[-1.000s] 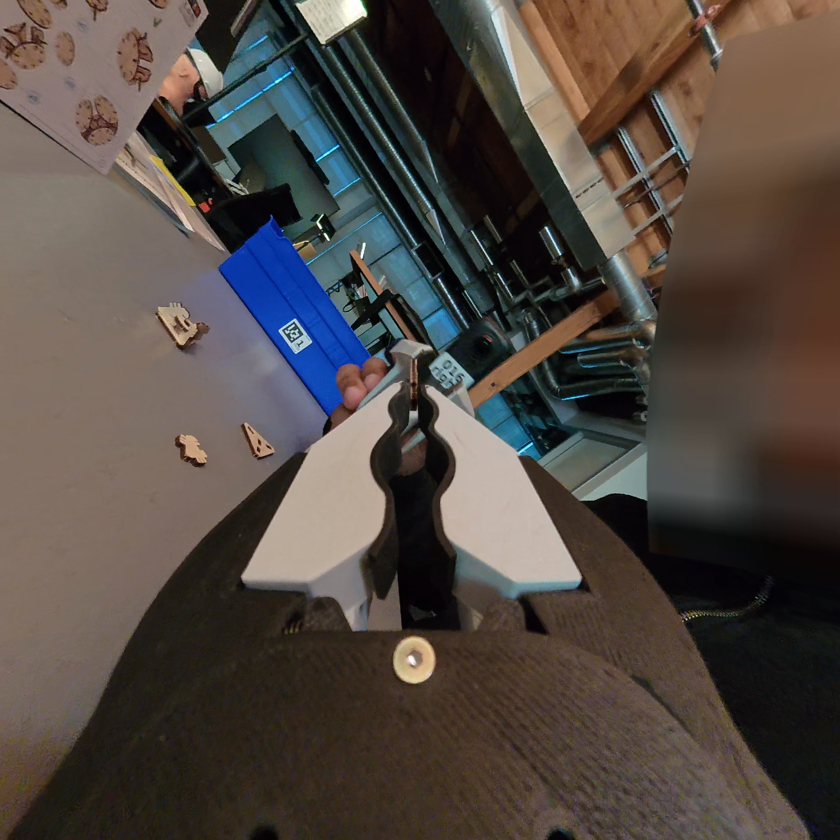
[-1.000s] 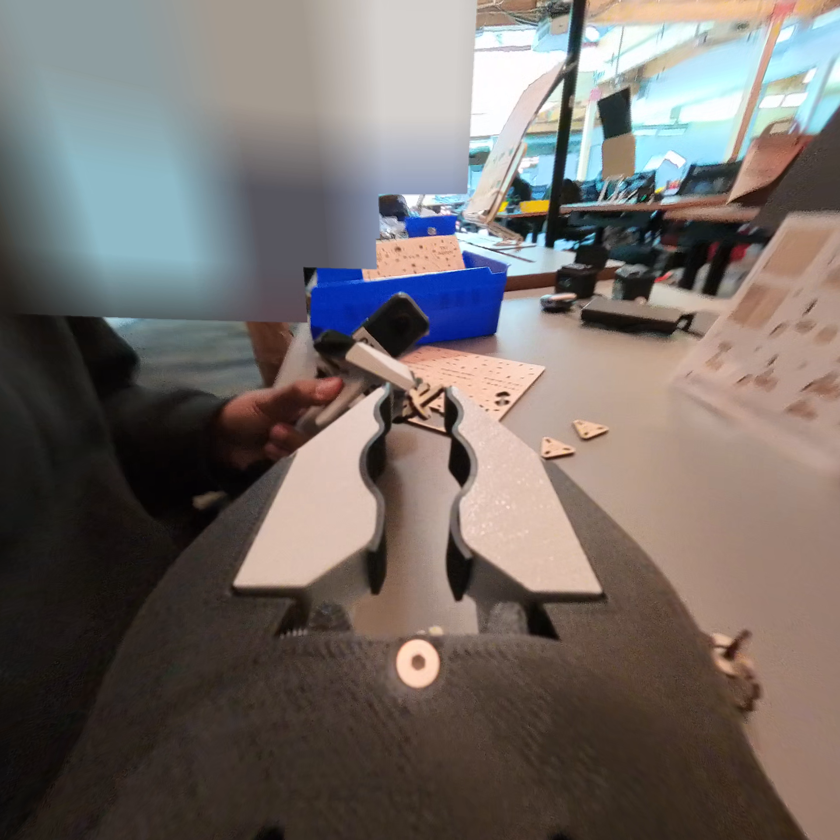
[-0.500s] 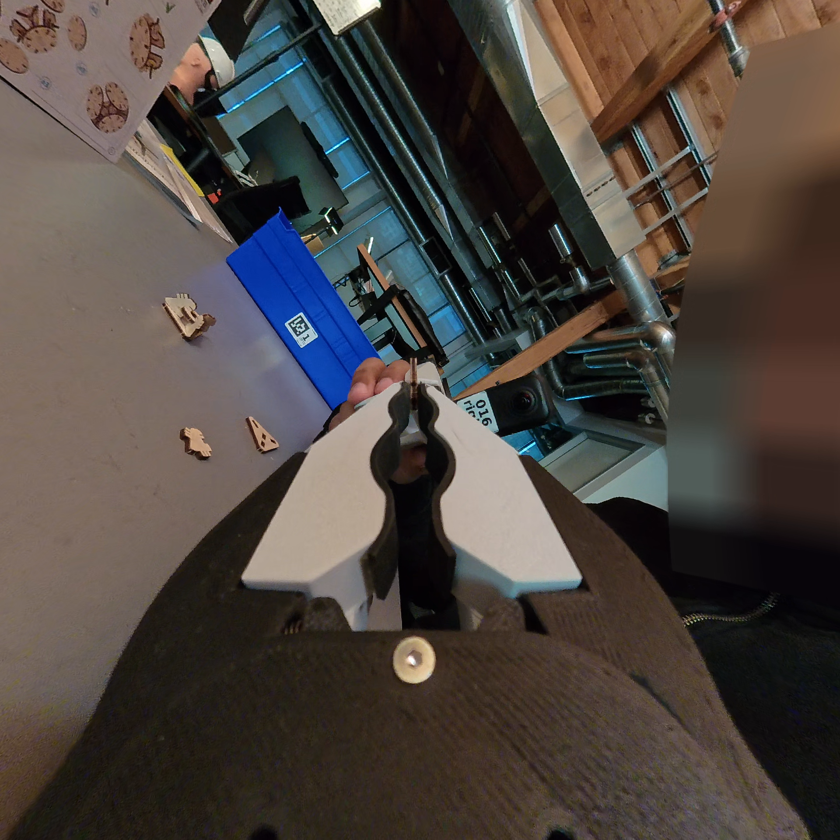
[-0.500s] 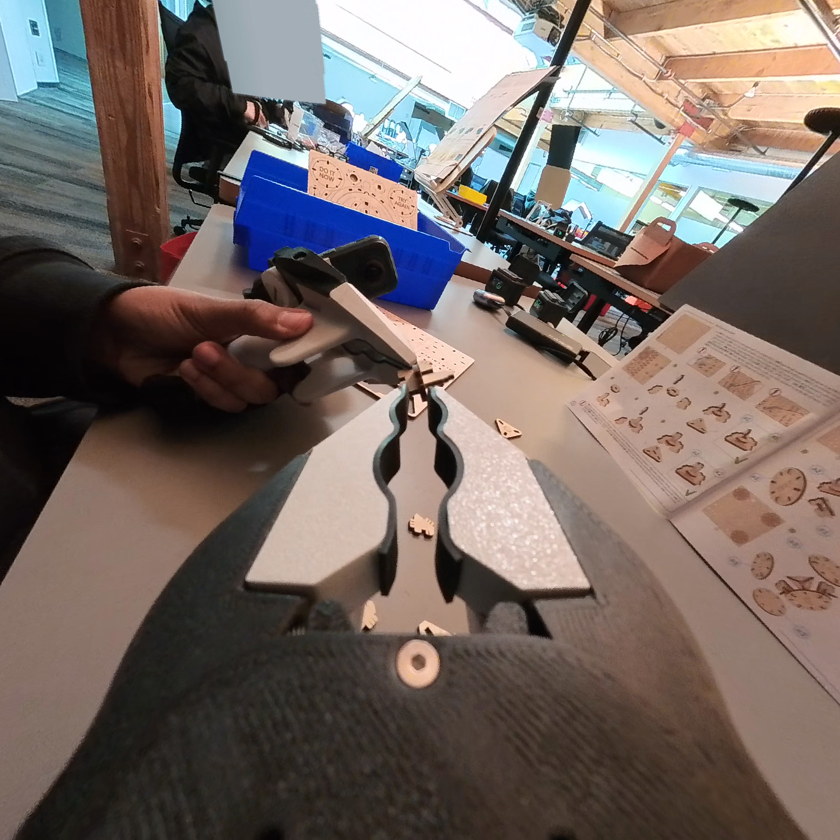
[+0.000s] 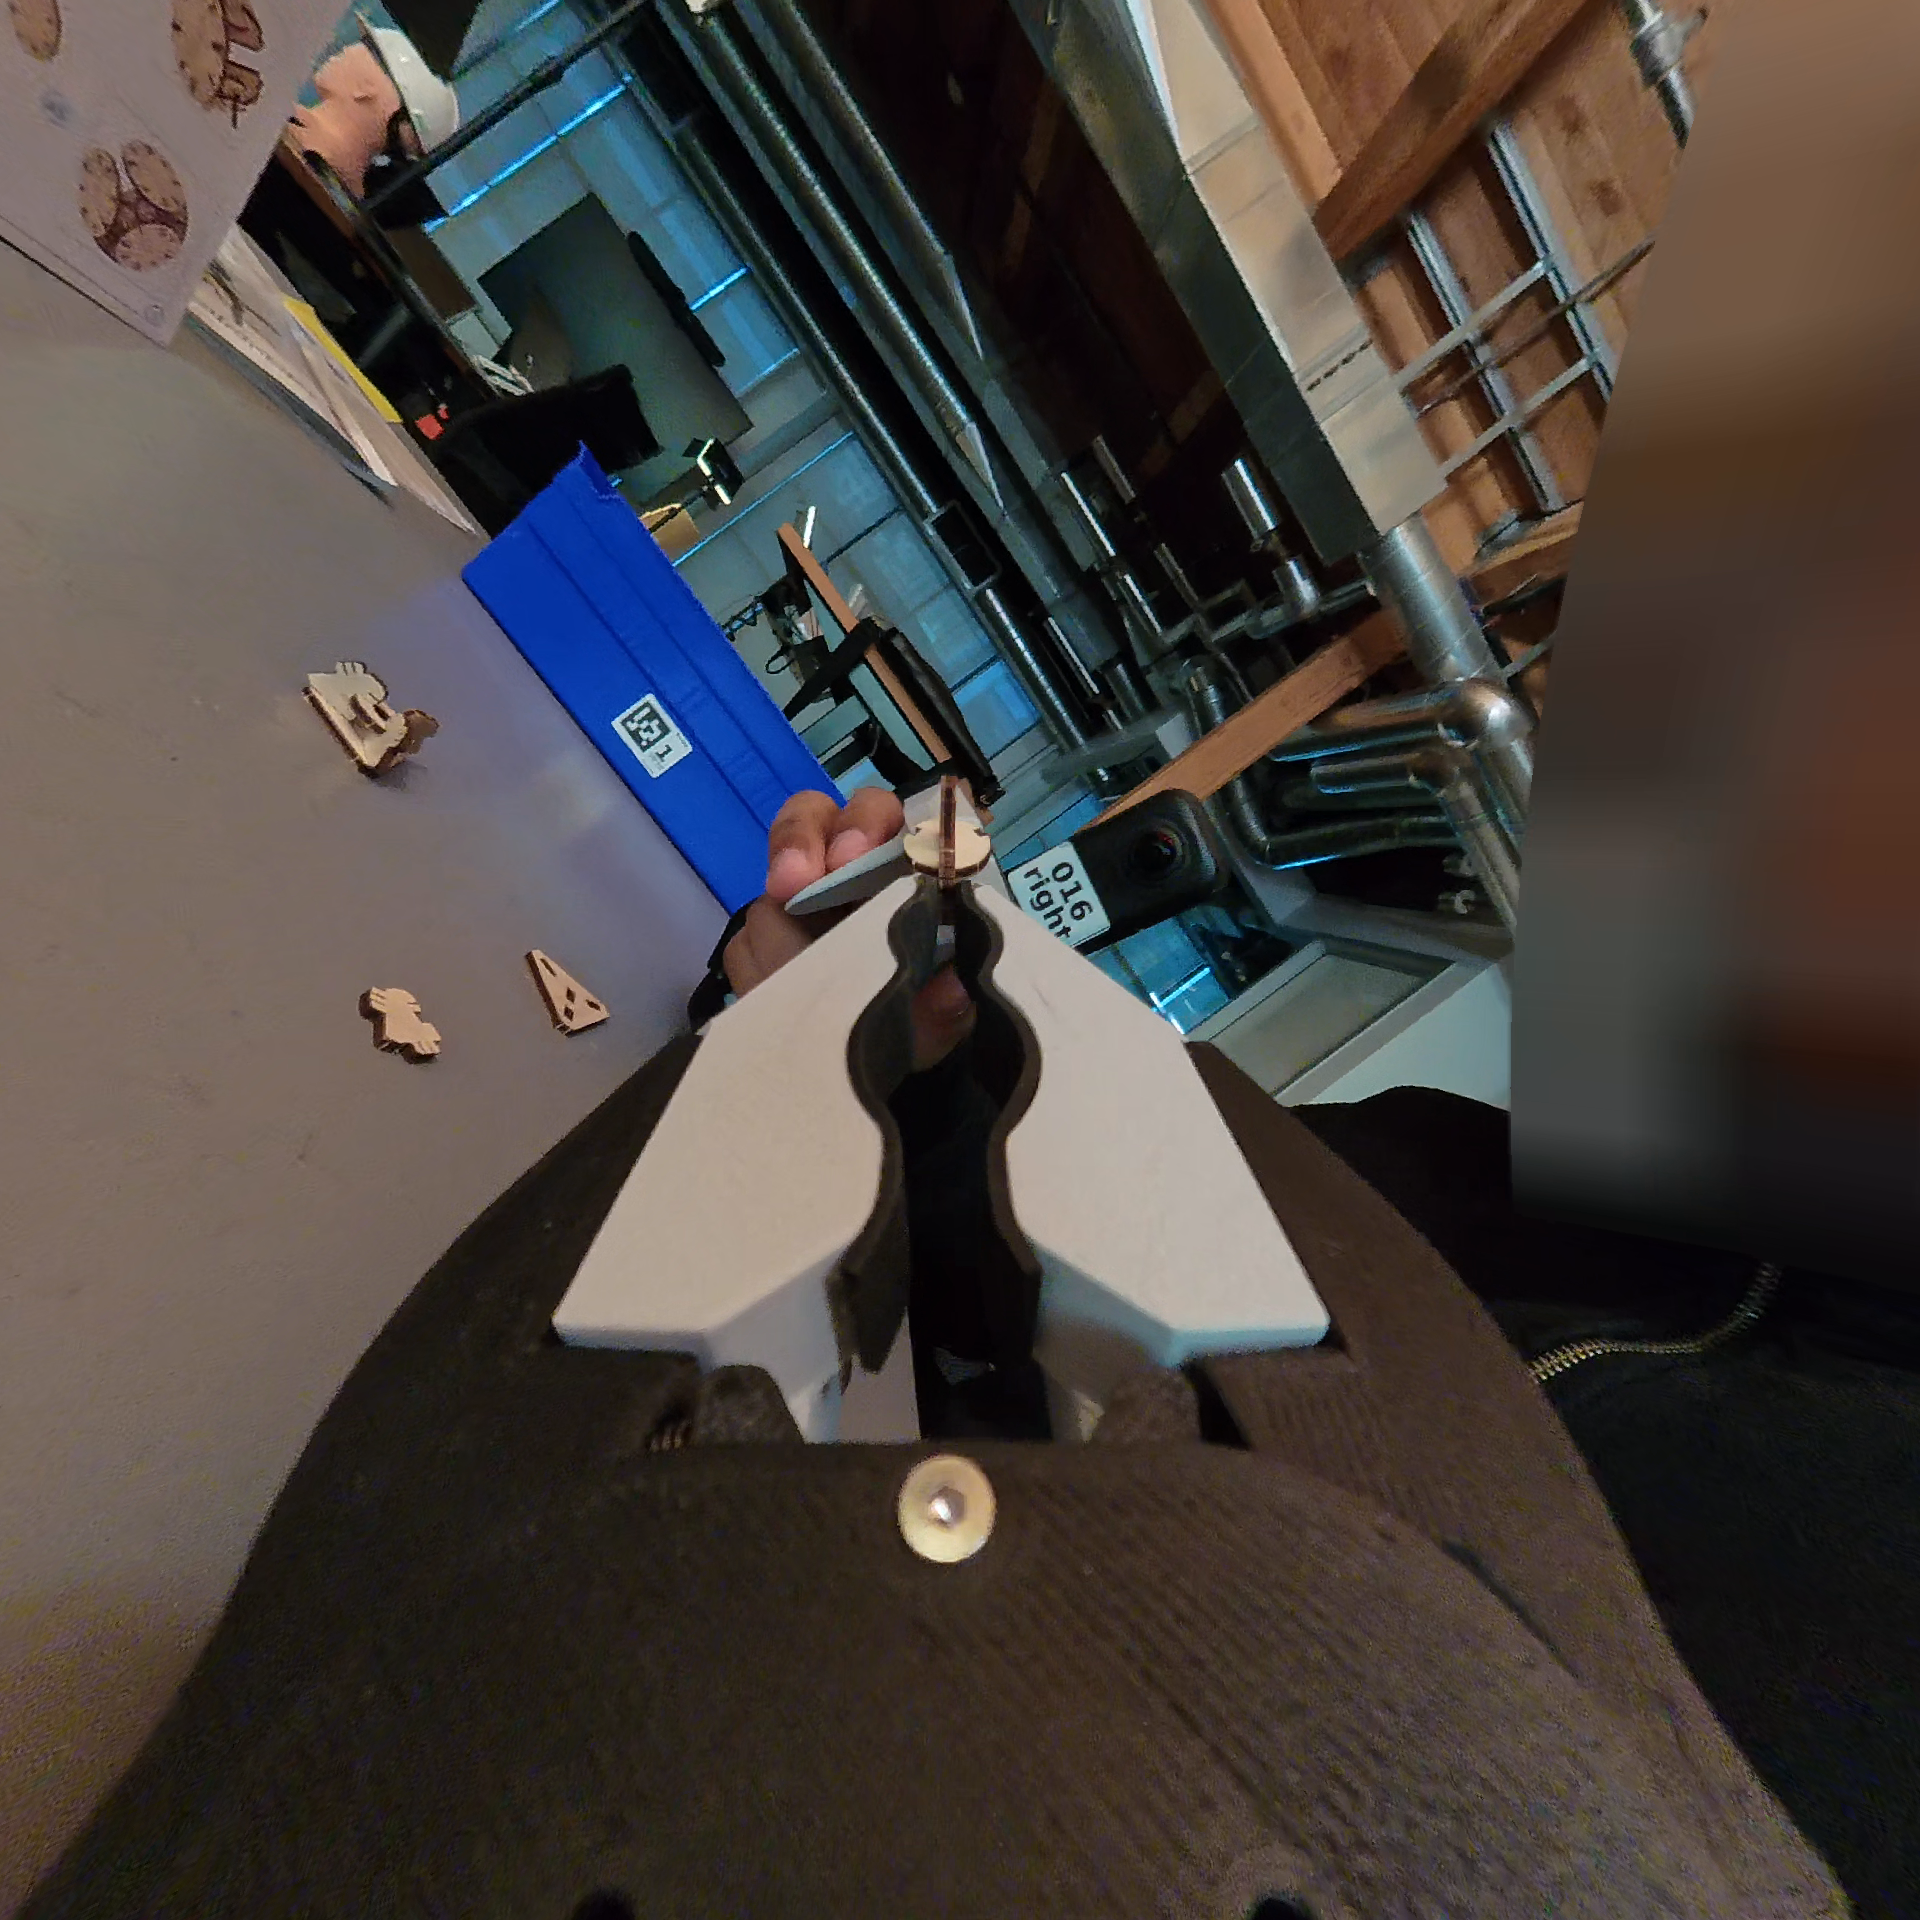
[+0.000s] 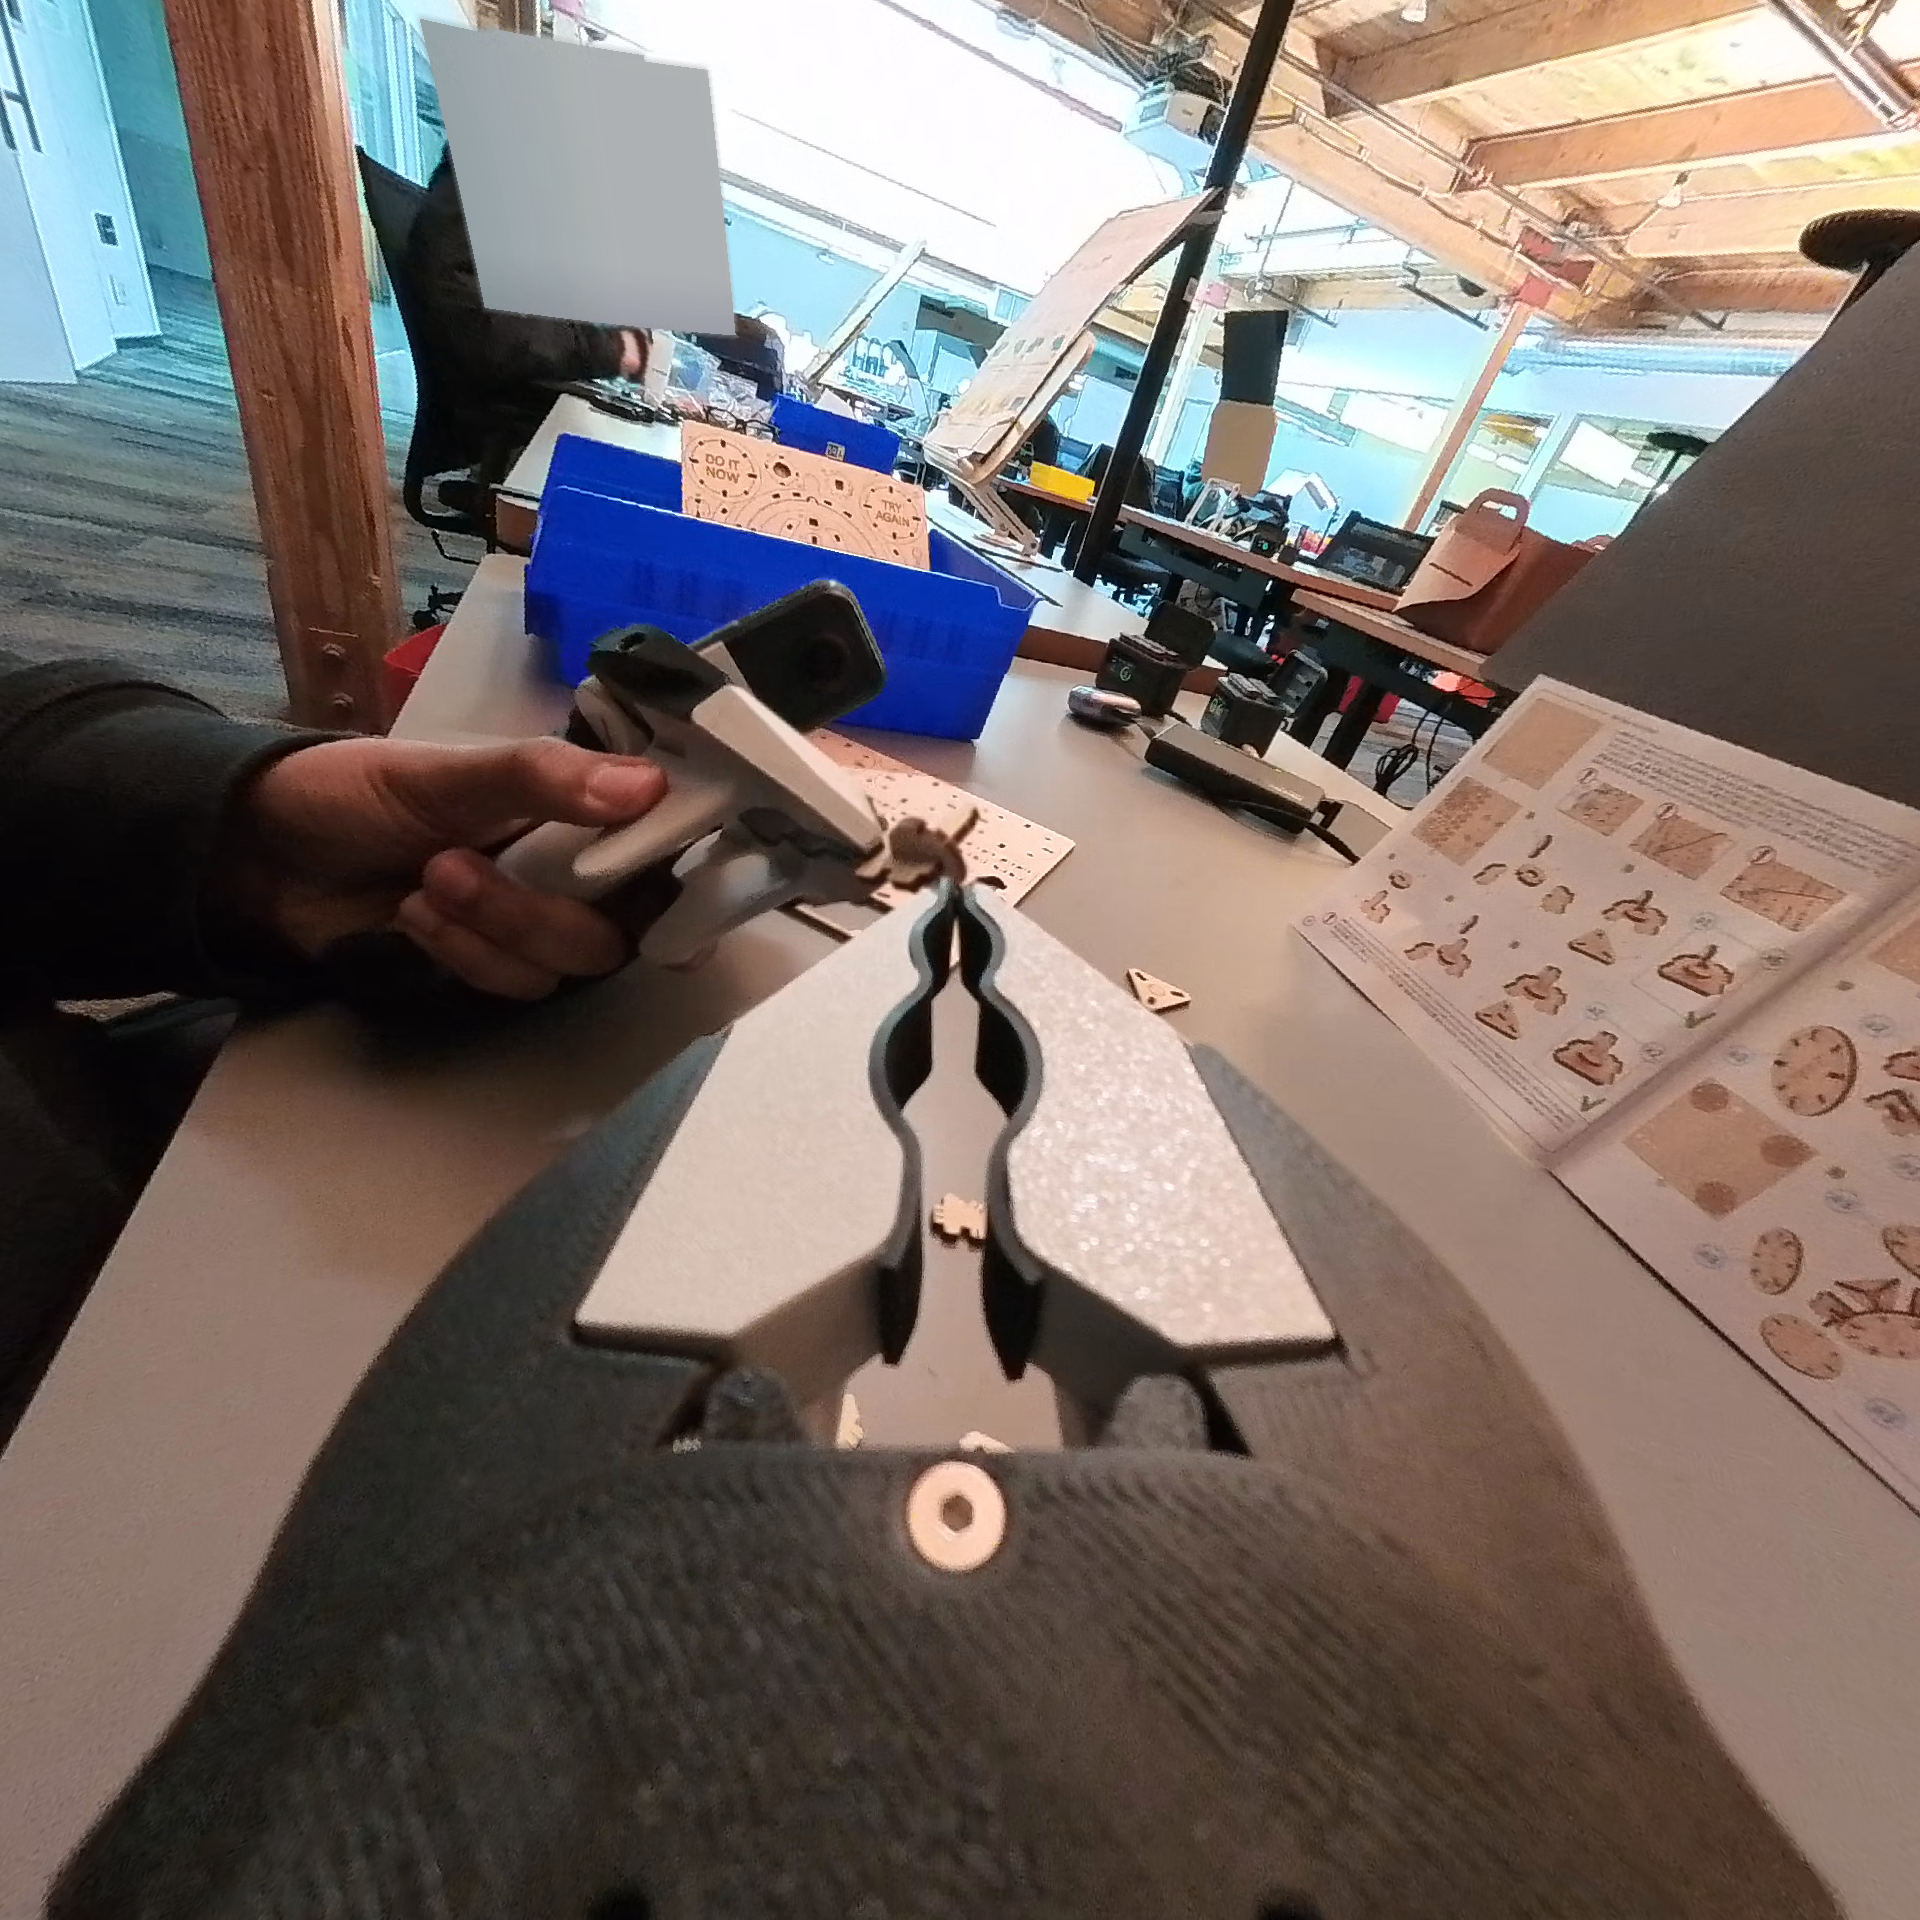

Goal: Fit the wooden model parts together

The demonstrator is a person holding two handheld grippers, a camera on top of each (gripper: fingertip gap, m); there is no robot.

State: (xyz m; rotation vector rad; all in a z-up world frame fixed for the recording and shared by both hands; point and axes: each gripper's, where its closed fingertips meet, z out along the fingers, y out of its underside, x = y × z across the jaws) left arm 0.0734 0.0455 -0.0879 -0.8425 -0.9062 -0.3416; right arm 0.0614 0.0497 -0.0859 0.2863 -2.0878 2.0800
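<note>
My left gripper is shut on a small wooden assembly: a thin plywood piece seen edge-on with a round disc across it. In the right wrist view, a hand holds the left gripper up at the left, with the same assembly at its tips. My right gripper meets it from below. Its jaws are closed, with a dark lower part of the assembly between the tips. In the left wrist view, a grey finger of the right gripper reaches the disc, with its camera behind.
On the grey table stand a blue bin, a punched wooden sheet, a loose triangle piece, a small piece, instruction sheets and a black power adapter. A wooden post stands at the far left. My left and right fingertips are right by each other.
My right gripper swung toward the left gripper and closed its jaws from wide open onto the wooden assembly. The left gripper stayed shut on it, and the disc now shows in its view.
</note>
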